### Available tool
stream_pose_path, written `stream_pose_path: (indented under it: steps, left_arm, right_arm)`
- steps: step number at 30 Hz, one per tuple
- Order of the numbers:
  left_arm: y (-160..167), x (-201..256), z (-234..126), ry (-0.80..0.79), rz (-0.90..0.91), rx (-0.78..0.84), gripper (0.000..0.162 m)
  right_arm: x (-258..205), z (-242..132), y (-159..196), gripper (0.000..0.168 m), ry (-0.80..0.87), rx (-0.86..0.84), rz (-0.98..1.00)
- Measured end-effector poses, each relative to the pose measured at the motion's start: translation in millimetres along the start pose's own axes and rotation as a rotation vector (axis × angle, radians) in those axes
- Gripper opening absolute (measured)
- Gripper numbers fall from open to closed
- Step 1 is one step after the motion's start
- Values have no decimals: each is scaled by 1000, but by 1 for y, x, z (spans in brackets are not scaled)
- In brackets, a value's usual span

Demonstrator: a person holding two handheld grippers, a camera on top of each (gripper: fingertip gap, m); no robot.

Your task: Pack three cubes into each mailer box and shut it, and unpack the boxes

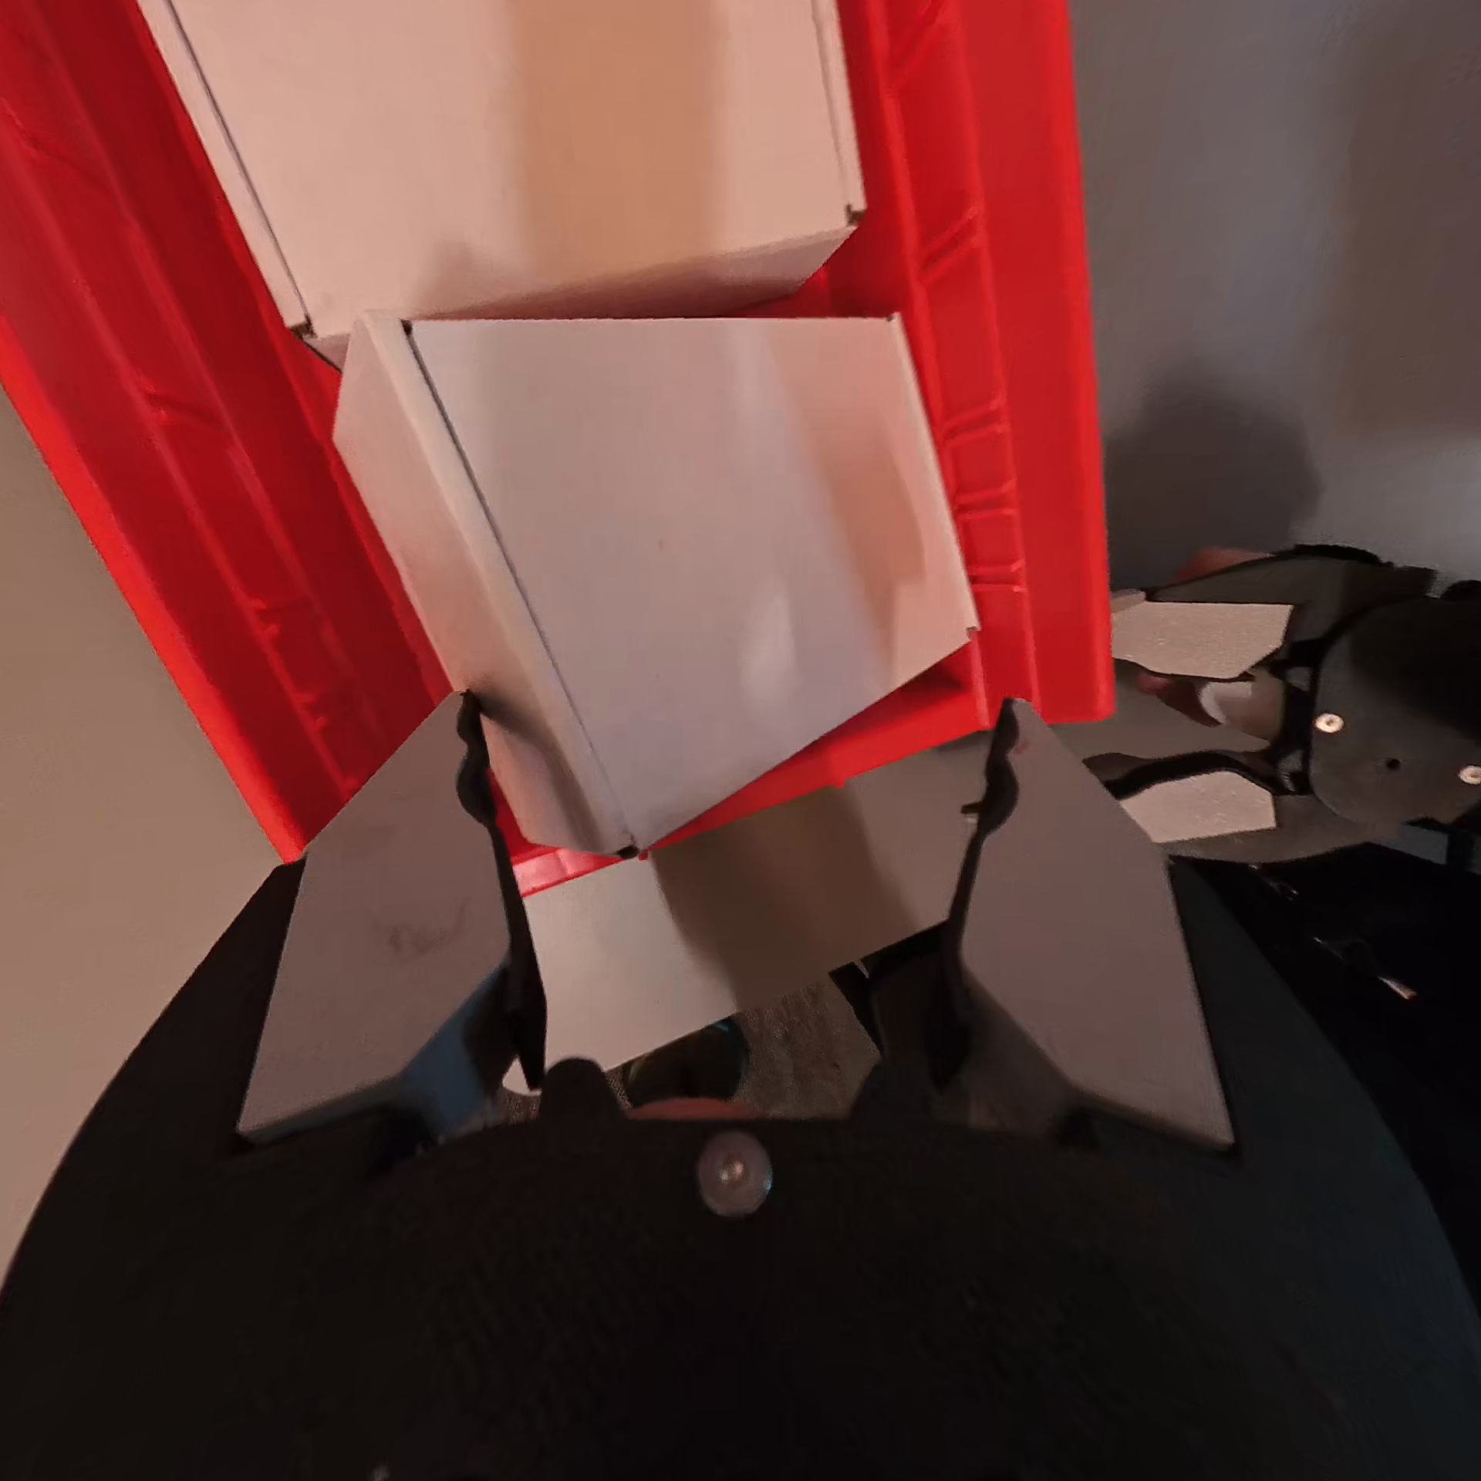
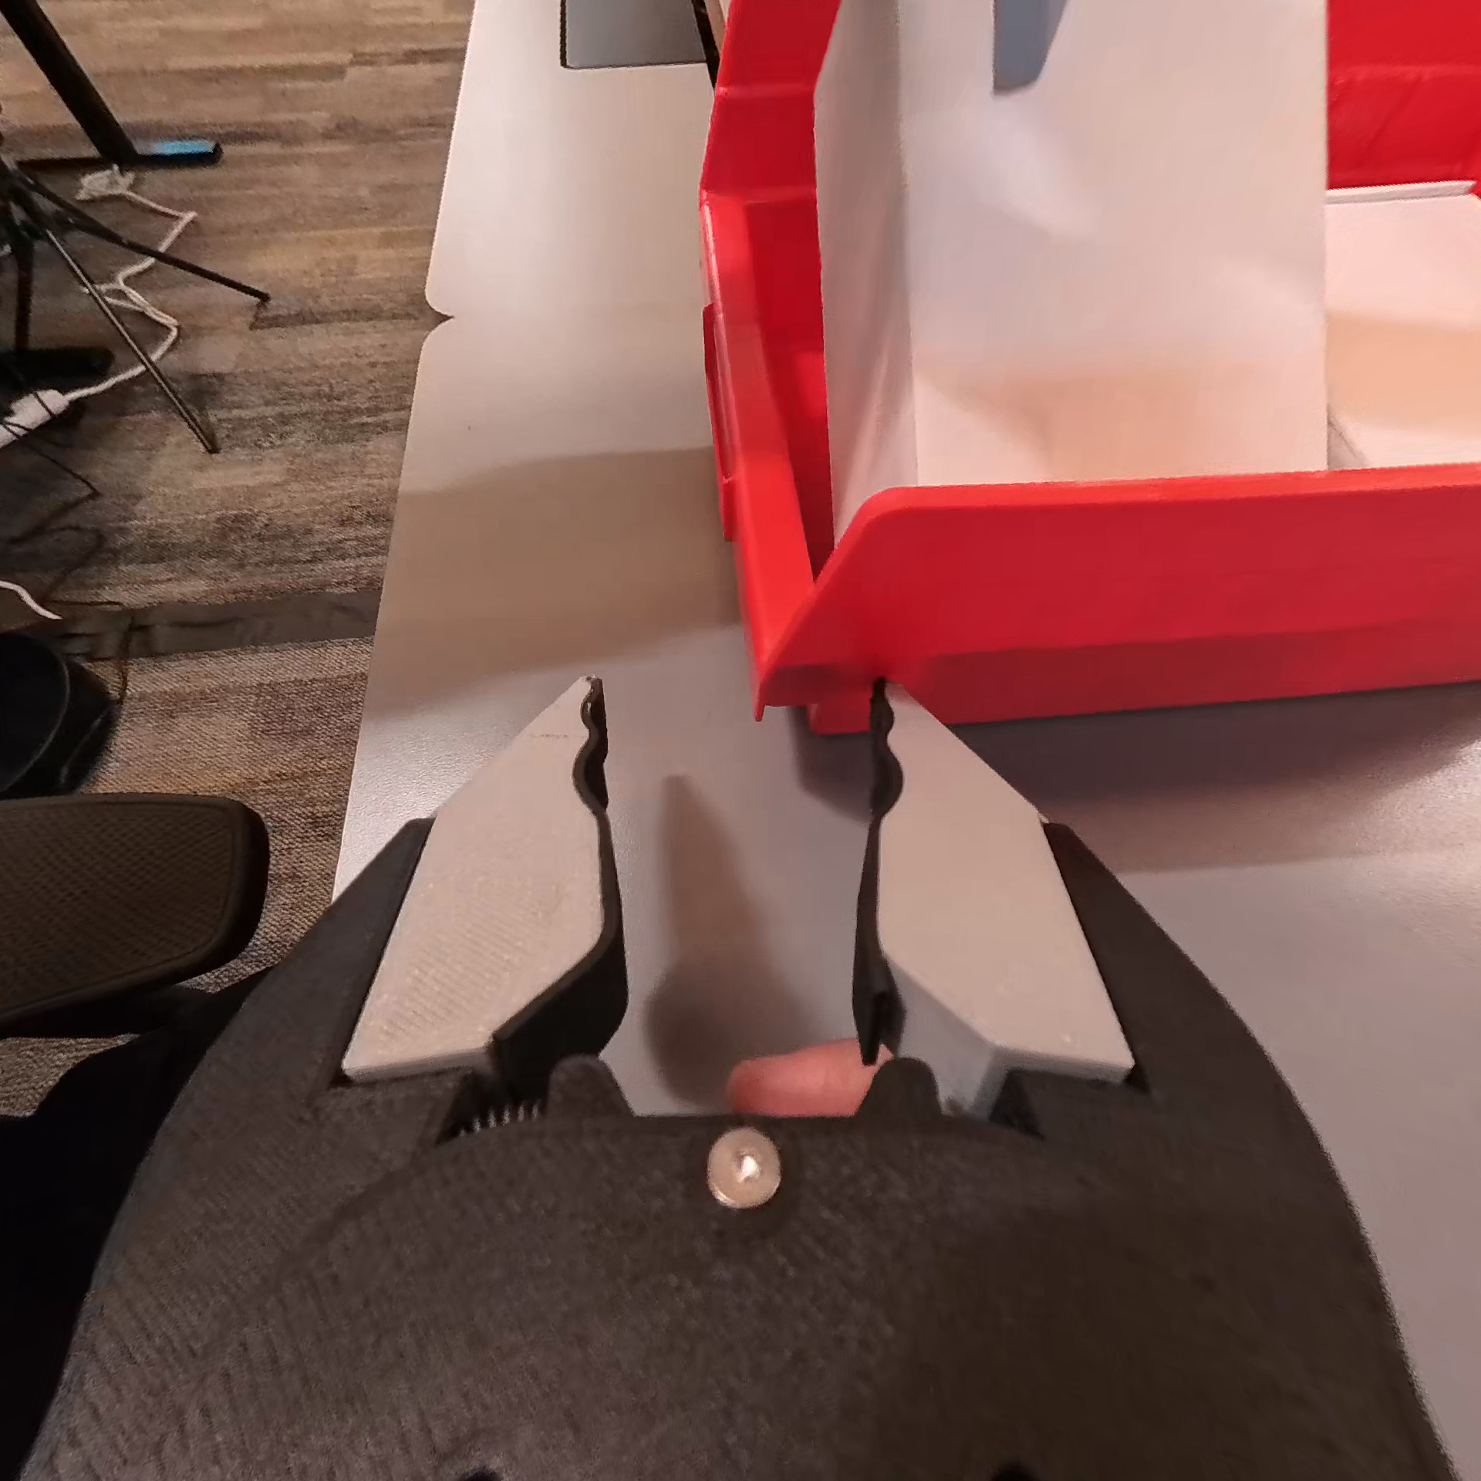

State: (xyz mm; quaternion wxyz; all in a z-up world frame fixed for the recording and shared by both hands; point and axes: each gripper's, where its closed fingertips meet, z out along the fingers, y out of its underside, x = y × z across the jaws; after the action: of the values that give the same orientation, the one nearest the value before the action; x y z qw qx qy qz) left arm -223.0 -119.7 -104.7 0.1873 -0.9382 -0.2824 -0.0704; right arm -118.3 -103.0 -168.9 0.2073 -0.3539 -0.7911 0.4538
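A pale desk point(image 2: 561, 385) over a floor of wood-look planks point(image 2: 264, 88) and grey carpet point(image 2: 224, 721).

Left of the fingers in the right wrist view, black tripod legs point(image 2: 120, 288) stand on the planks among white cables point(image 2: 152, 232) and a white power strip point(image 2: 32, 413). Nearer, a black mesh chair part point(image 2: 120, 897) sits over the carpet. Warm light falls across the desk, and soft shadows lie on it ahead of the fingers.

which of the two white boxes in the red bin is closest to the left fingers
The lower mailer box, tilted over the red bin rim; the other mailer box lies deeper in the bin.
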Motion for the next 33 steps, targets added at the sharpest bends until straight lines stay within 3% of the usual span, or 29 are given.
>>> stream_pose_path:
  steps: [10, 23, 29, 33]
  left_arm:
    - [-17, 34, -33, -12, 66, 7, 128]
    - [-53, 83, -42, -67, 194, 9, 129]
    - [-72, 104, -35, -25, 223, 42, 100]
    - [-78, 114, -33, 39, 214, 83, 67]
  right_arm:
    - [0, 1, 0, 64, -4, 1, -4]
    - [4, -2, -1, 65, -4, 17, 3]
    - [5, -6, 1, 66, 3, 14, -4]
    - [9, -10, 2, 66, 8, 20, 10]
